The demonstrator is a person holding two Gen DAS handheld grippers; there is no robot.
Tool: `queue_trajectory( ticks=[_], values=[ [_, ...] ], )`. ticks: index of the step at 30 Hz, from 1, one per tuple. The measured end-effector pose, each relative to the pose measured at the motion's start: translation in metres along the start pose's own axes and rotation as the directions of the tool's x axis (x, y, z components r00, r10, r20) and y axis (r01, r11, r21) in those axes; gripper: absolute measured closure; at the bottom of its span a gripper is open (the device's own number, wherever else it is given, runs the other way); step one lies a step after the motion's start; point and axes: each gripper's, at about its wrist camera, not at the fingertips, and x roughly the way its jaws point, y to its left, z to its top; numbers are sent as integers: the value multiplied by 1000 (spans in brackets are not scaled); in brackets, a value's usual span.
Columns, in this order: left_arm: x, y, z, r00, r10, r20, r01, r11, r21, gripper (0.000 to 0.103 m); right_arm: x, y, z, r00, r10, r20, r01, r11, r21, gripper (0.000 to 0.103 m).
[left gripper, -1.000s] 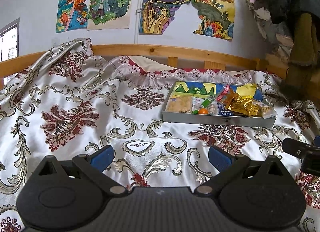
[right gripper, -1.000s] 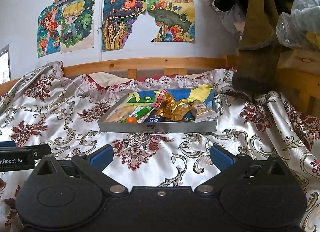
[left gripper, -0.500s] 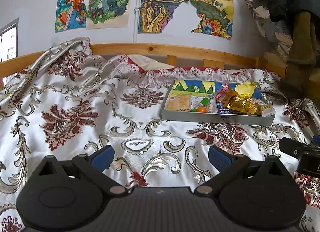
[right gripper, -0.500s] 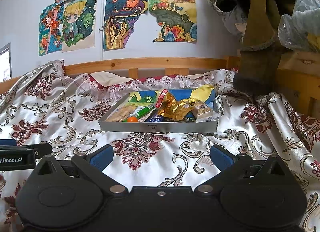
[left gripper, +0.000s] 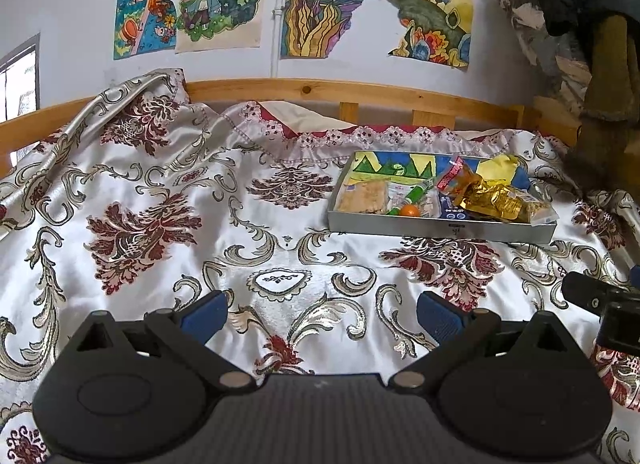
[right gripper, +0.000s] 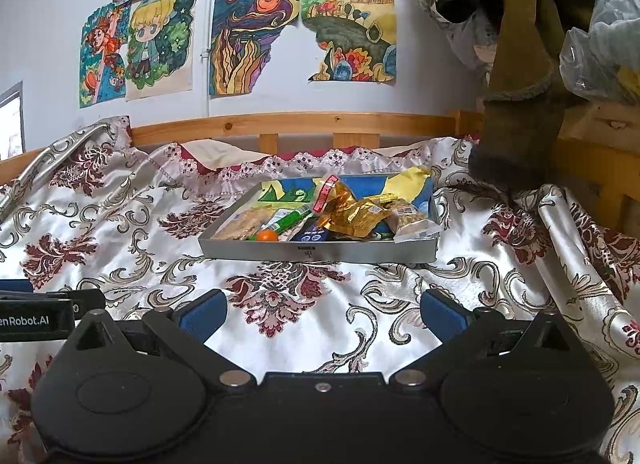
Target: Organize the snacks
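One grey tray of snacks on patterned bedspread; two hand-held grippers, left and right, both released, empty.

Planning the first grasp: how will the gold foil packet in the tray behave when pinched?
The gold foil packet looks crinkled and puffy, so it will probably deform and may slip. It lies atop other snacks in the tray, so lifting may disturb them. Probably light.

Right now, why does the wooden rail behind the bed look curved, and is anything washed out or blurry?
Left wrist view: the fisheye lens bows the wooden rail, and the satin bedspread shows soft sheen. Right wrist view: same bowing; the snack tray is sharp, with bright glints on the gold wrapper.
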Motion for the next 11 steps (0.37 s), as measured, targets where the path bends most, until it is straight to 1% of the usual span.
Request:
queue_trajectory(
  ticks=[11],
  values=[
    [2, -2, -1, 1000, 2, -13, -2, 1000, 6, 0, 1, 0, -1, 1000, 3, -5, -3, 1000, -4, 1]
  ],
)
